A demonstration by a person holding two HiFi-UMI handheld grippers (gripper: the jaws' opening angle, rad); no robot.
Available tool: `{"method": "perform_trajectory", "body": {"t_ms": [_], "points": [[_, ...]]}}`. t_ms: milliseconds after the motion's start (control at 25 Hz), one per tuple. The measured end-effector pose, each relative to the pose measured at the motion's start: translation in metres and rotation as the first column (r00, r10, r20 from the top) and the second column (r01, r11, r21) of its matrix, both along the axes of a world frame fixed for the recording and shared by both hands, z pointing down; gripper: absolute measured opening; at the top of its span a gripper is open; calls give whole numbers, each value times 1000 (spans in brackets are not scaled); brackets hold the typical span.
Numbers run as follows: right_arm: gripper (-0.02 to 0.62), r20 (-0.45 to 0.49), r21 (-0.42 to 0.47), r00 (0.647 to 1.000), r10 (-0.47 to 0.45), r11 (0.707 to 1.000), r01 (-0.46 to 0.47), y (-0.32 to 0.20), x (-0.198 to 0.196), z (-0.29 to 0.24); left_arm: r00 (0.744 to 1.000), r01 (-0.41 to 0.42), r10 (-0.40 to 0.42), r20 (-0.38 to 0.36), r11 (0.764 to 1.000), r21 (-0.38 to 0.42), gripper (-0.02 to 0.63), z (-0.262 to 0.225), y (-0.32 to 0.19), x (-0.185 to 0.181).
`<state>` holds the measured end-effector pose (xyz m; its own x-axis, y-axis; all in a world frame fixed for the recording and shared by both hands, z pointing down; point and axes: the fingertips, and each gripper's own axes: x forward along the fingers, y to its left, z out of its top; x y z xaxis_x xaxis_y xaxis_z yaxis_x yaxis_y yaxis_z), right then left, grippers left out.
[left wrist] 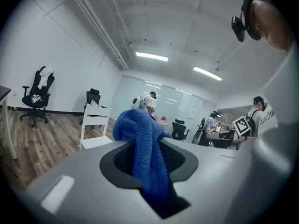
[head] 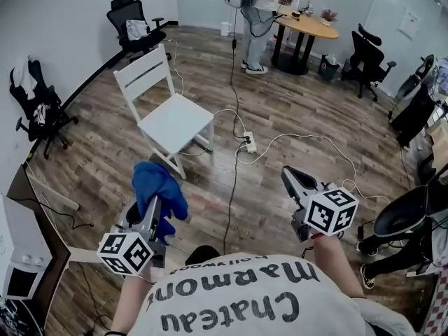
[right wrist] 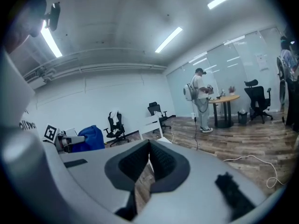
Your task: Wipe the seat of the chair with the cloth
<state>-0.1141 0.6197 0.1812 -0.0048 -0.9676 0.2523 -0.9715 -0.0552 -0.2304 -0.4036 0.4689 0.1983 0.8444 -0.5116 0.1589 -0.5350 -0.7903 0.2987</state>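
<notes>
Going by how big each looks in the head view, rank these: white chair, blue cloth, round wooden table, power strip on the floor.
1. white chair: largest.
2. blue cloth and round wooden table: they look about alike. The cloth is far nearer the camera, so I do not rank them.
3. power strip: smallest.

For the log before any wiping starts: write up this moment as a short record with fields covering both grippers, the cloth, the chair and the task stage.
left gripper: shut on the blue cloth
right gripper: shut, nothing between its jaws
cloth state: bunched, sticking up out of the jaws
white chair: upright, ahead of both grippers
seat: bare, cloth not touching it
floor: white power strip beside the chair
stage: wiping not yet begun
</notes>
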Motion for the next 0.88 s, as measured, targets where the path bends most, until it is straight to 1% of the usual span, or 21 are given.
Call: {"method": "perform_trajectory", "body": {"t_ms": [200, 360, 440, 520, 720, 800, 880], "points": [[14, 38, -32, 999, 18, 999, -17, -30, 28, 24, 1000, -2, 3, 11, 1000, -28, 106, 15, -39, 30], [14, 44, -40, 996, 79, 996, -78, -57, 59, 34, 999, -42, 41, -11, 997, -69, 106, 25, -86, 69], [14, 61, -45, 992, 108, 993, -106, -78, 76, 31, 997, -74, 72, -25, 994, -79, 107, 21, -115, 93], [14, 74, -50, 990, 116, 992, -113, -106, 88, 21, 994, -102, 100, -32, 993, -67, 106, 8, -148, 114], [14, 48, -37, 993, 106, 994, -104, -194, 111, -3, 989, -142, 141, -34, 990, -25, 106, -17, -238, 150], [14, 48, -42, 996, 82, 996, -80, -232, 113, -1, 990, -139, 139, -29, 990, -15, 107, -18, -274, 158], [14, 52, -57, 997, 61, 997, -58, -266, 113, 5, 992, -126, 125, -31, 992, -23, 107, -16, -308, 163]]}}
